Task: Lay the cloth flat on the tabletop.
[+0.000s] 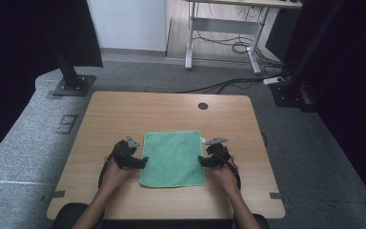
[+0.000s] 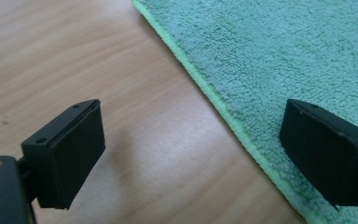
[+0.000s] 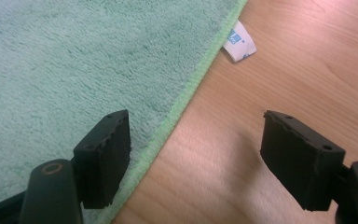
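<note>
A green terry cloth point(image 1: 173, 158) lies flat in the middle of the wooden table point(image 1: 124, 112). My left gripper point(image 1: 143, 162) is open at the cloth's left edge; in the left gripper view one jaw hangs over the cloth point(image 2: 298, 60) and the other over bare wood, the hem between them. My right gripper point(image 1: 201, 161) is open at the right edge, straddling the hem of the cloth point(image 3: 74, 60) in the same way. My left gripper point(image 2: 193, 154) and right gripper point(image 3: 193, 158) hold nothing. A white care label point(image 3: 239, 43) sticks out from the cloth's hem.
A round cable hole point(image 1: 203, 106) sits near the table's far edge. Beyond the table stand a dark stand base point(image 1: 72, 86), a desk frame point(image 1: 224, 36) with cables on the floor, and black curtains at both sides.
</note>
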`<control>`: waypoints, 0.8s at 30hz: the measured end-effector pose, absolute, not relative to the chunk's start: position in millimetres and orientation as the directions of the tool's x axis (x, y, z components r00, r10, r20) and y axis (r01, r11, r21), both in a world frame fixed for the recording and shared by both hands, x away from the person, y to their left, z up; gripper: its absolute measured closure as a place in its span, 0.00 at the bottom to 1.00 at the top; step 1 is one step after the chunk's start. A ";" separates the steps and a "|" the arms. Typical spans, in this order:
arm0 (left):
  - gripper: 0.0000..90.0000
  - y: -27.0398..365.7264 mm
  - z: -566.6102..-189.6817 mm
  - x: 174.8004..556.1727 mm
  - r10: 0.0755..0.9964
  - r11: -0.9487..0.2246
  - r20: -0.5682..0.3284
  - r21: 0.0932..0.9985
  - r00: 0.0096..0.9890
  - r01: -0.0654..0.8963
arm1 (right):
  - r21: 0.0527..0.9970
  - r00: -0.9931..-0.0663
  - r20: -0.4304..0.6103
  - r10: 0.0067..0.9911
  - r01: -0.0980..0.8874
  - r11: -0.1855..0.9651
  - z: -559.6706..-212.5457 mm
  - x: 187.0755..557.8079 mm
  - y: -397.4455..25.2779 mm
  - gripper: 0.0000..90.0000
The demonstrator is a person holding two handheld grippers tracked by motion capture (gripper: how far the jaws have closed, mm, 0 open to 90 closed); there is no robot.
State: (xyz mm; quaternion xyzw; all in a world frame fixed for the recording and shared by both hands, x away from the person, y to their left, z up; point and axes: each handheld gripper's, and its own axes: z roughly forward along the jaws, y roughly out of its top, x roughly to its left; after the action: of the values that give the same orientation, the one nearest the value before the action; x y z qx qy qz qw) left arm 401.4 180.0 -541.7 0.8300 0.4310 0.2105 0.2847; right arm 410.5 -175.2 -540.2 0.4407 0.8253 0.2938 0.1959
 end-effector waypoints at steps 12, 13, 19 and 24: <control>0.08 175.7 -544.5 417.4 0.851 -0.442 0.108 0.678 0.515 0.588 | 0.669 -0.519 -0.033 0.854 0.624 0.404 -542.5 414.2 -182.6 0.26; 0.08 175.7 -544.7 417.3 0.850 -0.440 0.104 0.679 0.516 0.588 | 0.669 -0.520 -0.033 0.854 0.623 0.406 -542.6 414.5 -183.1 0.26; 0.08 171.3 -545.0 415.8 0.843 -0.444 0.098 0.682 0.529 0.581 | 0.673 -0.507 -0.046 0.861 0.621 0.402 -542.7 417.7 -186.4 0.26; 0.08 171.9 -546.4 416.3 0.845 -0.429 0.075 0.687 0.530 0.586 | 0.681 -0.498 -0.031 0.867 0.624 0.383 -544.0 419.8 -190.3 0.25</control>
State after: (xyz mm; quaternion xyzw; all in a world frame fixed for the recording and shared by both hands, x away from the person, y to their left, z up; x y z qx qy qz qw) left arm 416.3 171.9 -546.4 0.8187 0.4369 0.2100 0.3078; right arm 419.8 -190.3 -544.0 0.4611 0.8082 0.3097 0.1956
